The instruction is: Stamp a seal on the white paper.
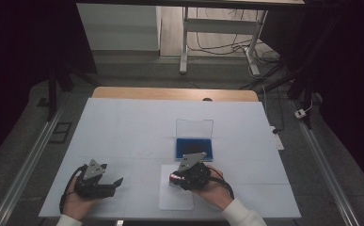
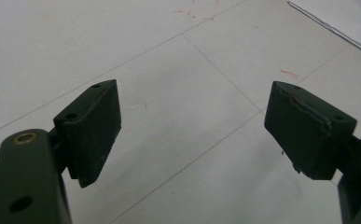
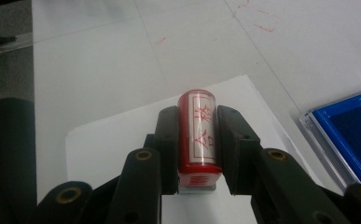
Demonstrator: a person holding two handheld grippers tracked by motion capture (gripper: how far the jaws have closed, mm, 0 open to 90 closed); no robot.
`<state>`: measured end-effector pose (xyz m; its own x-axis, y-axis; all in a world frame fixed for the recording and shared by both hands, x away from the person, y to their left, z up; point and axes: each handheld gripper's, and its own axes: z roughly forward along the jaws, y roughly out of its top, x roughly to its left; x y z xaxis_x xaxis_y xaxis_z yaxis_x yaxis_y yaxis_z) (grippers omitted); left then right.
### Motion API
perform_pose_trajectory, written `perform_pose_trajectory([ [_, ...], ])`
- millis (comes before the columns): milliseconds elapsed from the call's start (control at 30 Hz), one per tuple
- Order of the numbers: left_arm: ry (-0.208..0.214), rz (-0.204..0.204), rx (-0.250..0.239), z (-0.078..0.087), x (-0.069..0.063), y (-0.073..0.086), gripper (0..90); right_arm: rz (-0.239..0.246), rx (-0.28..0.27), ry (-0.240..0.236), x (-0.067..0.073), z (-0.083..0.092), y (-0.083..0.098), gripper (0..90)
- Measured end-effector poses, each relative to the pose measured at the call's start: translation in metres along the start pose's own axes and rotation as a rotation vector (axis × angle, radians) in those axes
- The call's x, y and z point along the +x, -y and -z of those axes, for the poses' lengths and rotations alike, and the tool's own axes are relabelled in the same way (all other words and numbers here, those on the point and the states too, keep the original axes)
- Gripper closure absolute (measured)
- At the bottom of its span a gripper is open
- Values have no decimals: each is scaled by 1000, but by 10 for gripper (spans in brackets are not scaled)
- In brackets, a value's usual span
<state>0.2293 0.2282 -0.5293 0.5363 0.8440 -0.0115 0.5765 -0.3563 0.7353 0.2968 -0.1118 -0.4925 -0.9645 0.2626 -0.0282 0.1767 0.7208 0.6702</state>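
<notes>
A red cylindrical stamp [image 3: 197,135] with red characters on a white label is clamped between the jaws of my right gripper [image 3: 197,116], which is shut on it. In the high view that right gripper [image 1: 176,178] hovers over a white sheet of paper [image 1: 176,197] near the table's front edge, the stamp [image 1: 174,177] pointing left. A blue ink pad [image 1: 193,148] with its clear lid raised sits just behind it; its corner [image 3: 350,135] appears in the right gripper view. My left gripper [image 1: 116,181] rests at the front left, open, with nothing between its fingers [image 2: 94,128].
The table is covered by a white mat [image 1: 123,132] with faint grid lines and red ink marks [image 2: 290,73]. A wooden table edge [image 1: 170,93] runs along the back. Dark floor, cables and desk legs [image 1: 184,47] lie beyond.
</notes>
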Motion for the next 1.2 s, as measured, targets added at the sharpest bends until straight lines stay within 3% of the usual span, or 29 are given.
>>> perform_pose_trajectory([
  [933,-7,0,2,0,1,1,192,-13,21,-13,-3,-4,2,705],
  [1200,-9,-2,3,0,1,1,193,-10,65,-9,-2,-7,0,709],
])
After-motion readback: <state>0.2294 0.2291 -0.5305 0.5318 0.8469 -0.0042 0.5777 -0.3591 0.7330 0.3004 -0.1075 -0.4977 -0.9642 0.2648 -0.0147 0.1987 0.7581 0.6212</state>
